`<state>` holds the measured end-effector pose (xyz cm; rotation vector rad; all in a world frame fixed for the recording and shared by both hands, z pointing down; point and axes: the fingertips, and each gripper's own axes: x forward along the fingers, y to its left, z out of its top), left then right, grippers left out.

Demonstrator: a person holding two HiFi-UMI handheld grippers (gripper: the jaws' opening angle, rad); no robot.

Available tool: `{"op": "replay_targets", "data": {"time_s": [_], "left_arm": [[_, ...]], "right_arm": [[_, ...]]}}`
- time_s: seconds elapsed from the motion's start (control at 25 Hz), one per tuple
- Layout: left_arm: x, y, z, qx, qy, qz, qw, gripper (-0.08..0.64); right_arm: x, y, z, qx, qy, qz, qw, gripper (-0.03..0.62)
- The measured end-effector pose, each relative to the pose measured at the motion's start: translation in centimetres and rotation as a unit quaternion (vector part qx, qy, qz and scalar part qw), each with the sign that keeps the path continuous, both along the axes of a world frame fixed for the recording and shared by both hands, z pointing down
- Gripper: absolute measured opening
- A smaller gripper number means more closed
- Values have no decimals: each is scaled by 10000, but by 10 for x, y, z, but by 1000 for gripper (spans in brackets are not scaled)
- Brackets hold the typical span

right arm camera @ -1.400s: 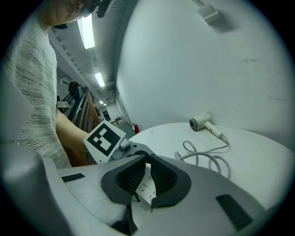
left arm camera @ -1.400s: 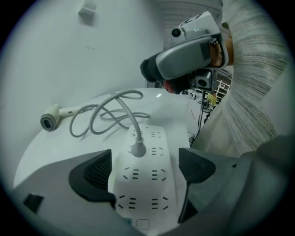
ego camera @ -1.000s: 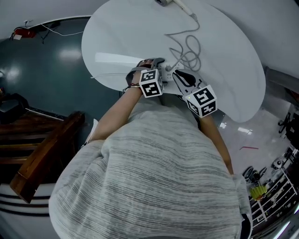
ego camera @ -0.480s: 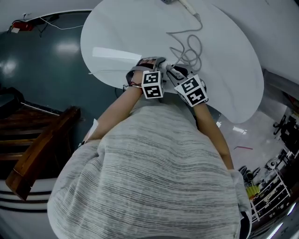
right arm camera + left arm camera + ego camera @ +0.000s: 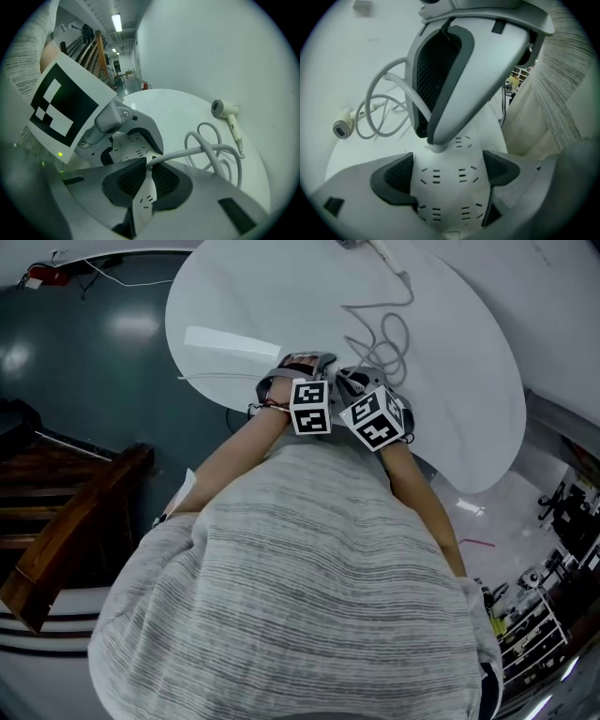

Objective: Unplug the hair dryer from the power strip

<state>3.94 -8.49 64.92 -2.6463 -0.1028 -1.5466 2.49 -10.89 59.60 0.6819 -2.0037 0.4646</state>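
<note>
The white power strip [image 5: 450, 187] lies on the round white table [image 5: 234, 296] near its front edge, and my left gripper [image 5: 449, 176] is shut on its two long sides. The hair dryer's plug [image 5: 434, 147] stands against the strip's face, with my right gripper [image 5: 146, 177] shut on it from above. A grey cord [image 5: 211, 150] runs from the plug in loose loops to the white hair dryer [image 5: 224, 108], which lies at the table's far side. In the head view both grippers sit side by side, left gripper [image 5: 314, 371] and right gripper [image 5: 354, 382], hiding the strip.
The table's front edge lies just under the grippers, with dark floor [image 5: 84, 362] beyond it at the left. A wooden bench [image 5: 66, 540] stands at the lower left. Shelves with small items [image 5: 525, 634] are at the lower right.
My right gripper has moved left and forward, up against the left gripper and over the strip. The left gripper has stayed put.
</note>
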Motion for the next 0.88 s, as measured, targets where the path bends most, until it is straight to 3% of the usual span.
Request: {"op": "replay_targets", "data": {"time_s": [0.88], "left_arm": [[-1, 1, 4, -136, -248, -4, 9996, 459]], "right_arm": [[-1, 5, -2, -86, 471, -183, 9987, 51]]}}
